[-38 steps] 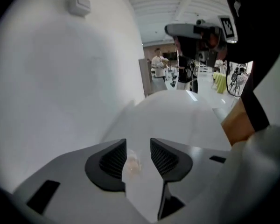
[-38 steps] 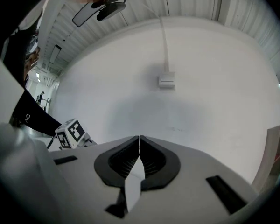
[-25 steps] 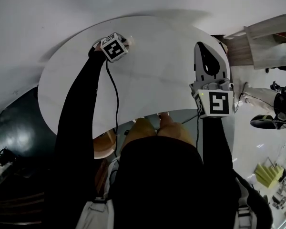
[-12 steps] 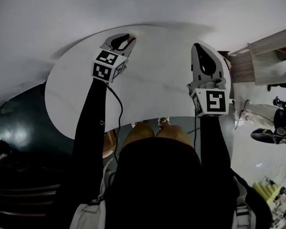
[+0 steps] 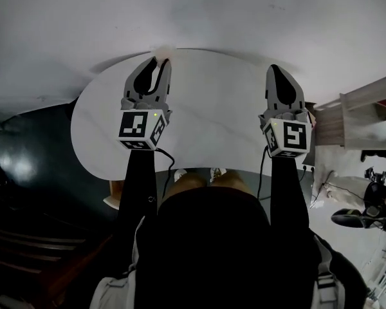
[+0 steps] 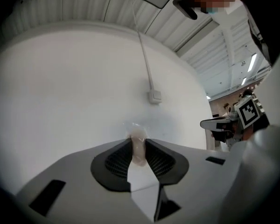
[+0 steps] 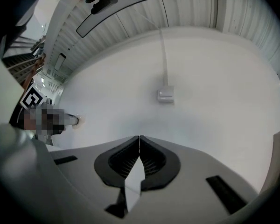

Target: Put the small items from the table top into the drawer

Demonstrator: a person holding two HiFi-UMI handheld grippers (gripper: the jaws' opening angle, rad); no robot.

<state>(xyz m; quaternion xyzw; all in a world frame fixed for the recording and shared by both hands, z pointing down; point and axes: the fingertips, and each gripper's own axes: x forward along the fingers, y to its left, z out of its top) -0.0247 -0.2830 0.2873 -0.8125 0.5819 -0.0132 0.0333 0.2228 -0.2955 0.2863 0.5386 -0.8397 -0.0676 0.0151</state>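
A small pale item in a clear wrapper (image 6: pixel 138 140) is pinched between the pads of my left gripper (image 6: pixel 138 149), whose jaws have just been closing on it. In the head view the left gripper (image 5: pixel 158 63) is lifted above the round white table (image 5: pixel 212 124) and points level at the white wall, with the small item (image 5: pixel 163 49) at its tips. My right gripper (image 5: pixel 278 71) is held beside it at about the same height. Its jaws (image 7: pixel 139 143) are shut together with nothing between them. No drawer shows in any view.
A white wall box with a cable (image 6: pixel 154 96) hangs on the wall ahead, and the wall box (image 7: pixel 165 95) also shows in the right gripper view. A wooden shelf unit (image 5: pixel 367 105) stands at the right. Dark floor (image 5: pixel 26 172) lies left of the table.
The left gripper has risen off the far left of the table top with the small item, turning from downward to level. The right gripper has lifted slightly.
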